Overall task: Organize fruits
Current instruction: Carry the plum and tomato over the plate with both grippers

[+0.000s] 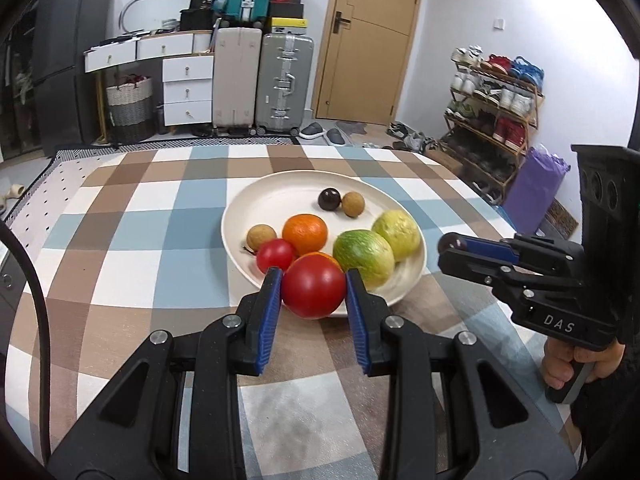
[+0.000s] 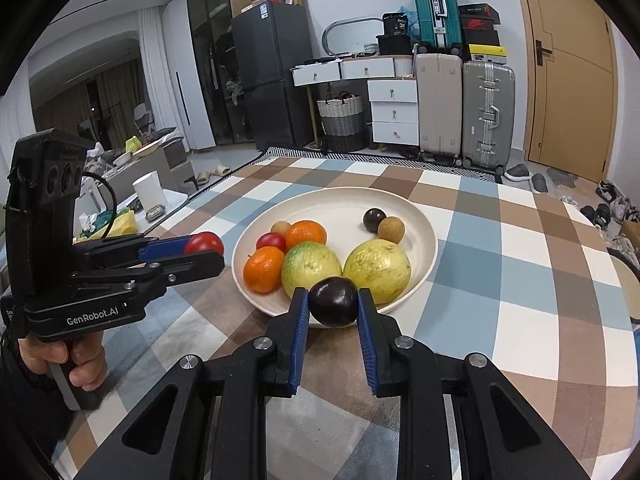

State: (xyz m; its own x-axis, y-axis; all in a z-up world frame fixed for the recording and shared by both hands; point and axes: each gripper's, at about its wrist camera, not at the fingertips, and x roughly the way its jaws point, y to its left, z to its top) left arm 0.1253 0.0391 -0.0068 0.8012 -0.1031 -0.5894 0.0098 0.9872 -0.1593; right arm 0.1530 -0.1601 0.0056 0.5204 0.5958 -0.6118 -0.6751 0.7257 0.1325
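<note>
While both grippers hung just in front of the plate [image 2: 430, 256], each already carried a fruit: the left gripper [image 1: 313, 286] had its fingers pinching a red tomato [image 1: 314, 285], and the right gripper [image 2: 333, 302] had its fingers pinching a dark plum [image 2: 333, 301]. The step in hand looked like carrying these two pieces, clear of the desk [image 1: 120, 220], in to or away from the plate; which of the two the pictures could not settle.

On the plate lay two oranges [image 2: 264, 269], a small tomato [image 2: 271, 241], two green-yellow guavas [image 2: 311, 267], a second dark fruit [image 2: 374, 220] and small brown longans [image 2: 391, 229]. If sorting by kind was meant, the next move would call for setting each held fruit down gently beside its like and easing the fingers apart without knocking round neighbours, which could roll.

A checked cloth in blue, brown and white covered the desk. Beyond it stood suitcases [image 1: 284, 80], white drawers [image 1: 187, 90], a dark fridge [image 2: 272, 72], a wooden door [image 1: 370, 36] and, far right, a shoe rack [image 1: 494, 100].
</note>
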